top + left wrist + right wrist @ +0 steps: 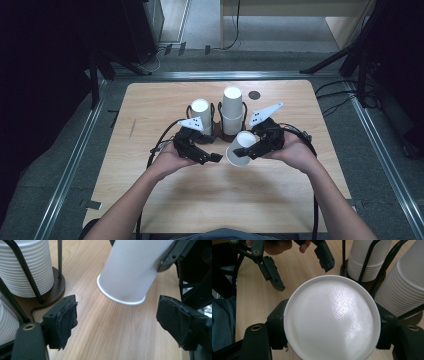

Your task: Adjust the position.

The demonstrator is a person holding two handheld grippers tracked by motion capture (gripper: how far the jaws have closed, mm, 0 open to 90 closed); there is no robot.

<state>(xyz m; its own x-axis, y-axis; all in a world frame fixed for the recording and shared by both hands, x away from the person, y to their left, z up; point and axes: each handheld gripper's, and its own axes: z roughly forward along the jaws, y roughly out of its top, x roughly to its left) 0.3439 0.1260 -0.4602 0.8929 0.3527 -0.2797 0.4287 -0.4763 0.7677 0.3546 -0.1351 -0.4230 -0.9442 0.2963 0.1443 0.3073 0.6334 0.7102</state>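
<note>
High view: paper cup [241,148] clamped in right claw [251,151], tilted, near table [150,100] centre, just in front of the two-stack cup holder [216,126]. Left claw [212,157] beside it, apart.

Left gripper view: jaws wide, empty; cup rim ahead.

Right gripper view: cup base gripped both sides. Judged light, thin-walled, crushable; best held low near stiff base.

White paper cup [241,148], plain, unpatterned. White cup stacks [232,107], fine horizontal ribbing at rims. Black wire rack [23,272], dark brown wooden base [53,291]. Pale wood-grain worktop [165,100]. Black tongs, left [116,320] and right [332,325]; grey plates dotted black.
</note>
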